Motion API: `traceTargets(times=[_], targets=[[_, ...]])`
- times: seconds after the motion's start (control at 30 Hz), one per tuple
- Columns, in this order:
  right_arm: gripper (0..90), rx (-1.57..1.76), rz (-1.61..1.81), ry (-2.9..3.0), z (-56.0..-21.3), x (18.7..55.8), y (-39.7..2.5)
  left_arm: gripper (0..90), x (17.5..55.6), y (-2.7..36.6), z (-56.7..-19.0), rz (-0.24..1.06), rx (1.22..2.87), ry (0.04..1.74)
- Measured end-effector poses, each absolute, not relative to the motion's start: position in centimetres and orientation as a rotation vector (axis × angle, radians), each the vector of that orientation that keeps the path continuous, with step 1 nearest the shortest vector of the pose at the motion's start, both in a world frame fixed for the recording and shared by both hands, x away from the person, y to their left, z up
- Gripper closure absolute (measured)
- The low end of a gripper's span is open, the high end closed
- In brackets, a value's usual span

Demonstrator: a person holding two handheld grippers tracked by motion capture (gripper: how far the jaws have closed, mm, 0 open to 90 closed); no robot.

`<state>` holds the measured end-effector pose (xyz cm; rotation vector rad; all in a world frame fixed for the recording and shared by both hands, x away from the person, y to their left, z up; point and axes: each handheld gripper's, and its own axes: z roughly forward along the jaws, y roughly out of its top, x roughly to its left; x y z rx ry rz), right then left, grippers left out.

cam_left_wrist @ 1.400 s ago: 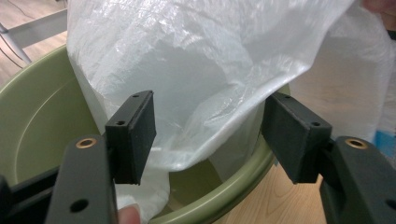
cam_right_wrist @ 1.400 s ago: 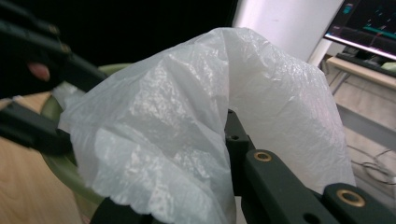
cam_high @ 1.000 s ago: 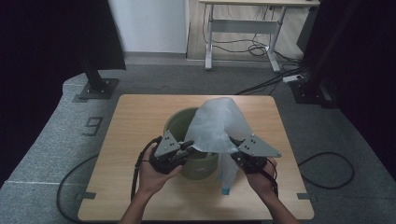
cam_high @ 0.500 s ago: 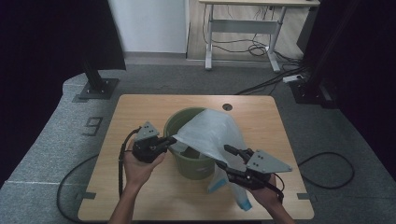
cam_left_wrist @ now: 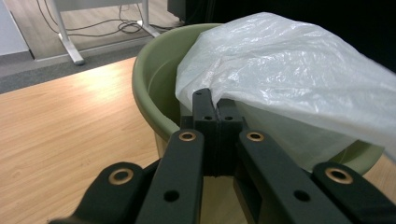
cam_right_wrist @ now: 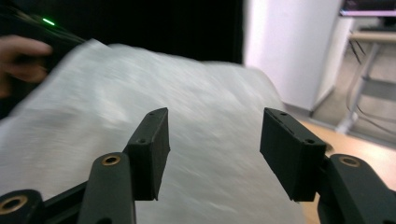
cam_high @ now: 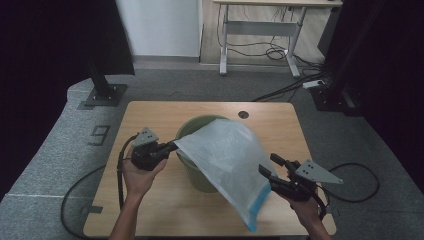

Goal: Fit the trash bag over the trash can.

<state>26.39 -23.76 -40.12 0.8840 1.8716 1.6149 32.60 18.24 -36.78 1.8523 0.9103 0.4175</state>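
Wooden table (cam_high: 150, 210) (desk (cam_high: 260, 22) behind)

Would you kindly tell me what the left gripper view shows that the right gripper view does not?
Left gripper view: the green bin's rim and the left claw pinched shut on the bag's edge.
Right gripper view: the right claw wide open facing the bag, and a hand at the far left.
Both: the white plastic bag and the wooden table.

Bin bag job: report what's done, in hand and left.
Done: one corner of the plastic bag is clamped in the left gripper at the green bin's rim. In hand: the right gripper, jaws open, faces the bag. Left: the bag lies across the bin, not lining it.
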Motion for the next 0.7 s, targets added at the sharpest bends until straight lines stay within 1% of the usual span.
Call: traceTargets(times=[0.27,0.43,0.53,0.57,0.63,0.67,0.7], targets=[[30.9,0.976,1.592,1.889,-44.6,28.6,-25.0,89.8,33.0,18.9,-36.9,0.415,1.846,0.932],[26.0,1.017,1.595,1.905,-46.4,29.8,-25.6,89.8,33.3,19.6,-36.9,0.403,1.821,0.948],[25.3,1.006,1.604,1.938,-47.2,30.2,-25.5,89.7,33.6,19.8,-37.0,0.393,1.814,0.959],[26.3,1.003,1.602,1.951,-47.5,30.4,-25.4,89.7,33.7,19.9,-37.1,0.39,1.814,0.962],[34.4,0.999,1.596,1.976,-47.9,30.6,-25.3,89.7,33.7,19.9,-37.1,0.383,1.812,0.964],[41.8,0.994,1.6,1.993,-48.2,30.8,-25.3,89.7,33.7,19.9,-37.1,0.375,1.808,0.961],[51.5,0.982,1.609,2.007,-48.5,30.8,-25.2,89.7,33.6,19.9,-37.1,0.373,1.807,0.957]])
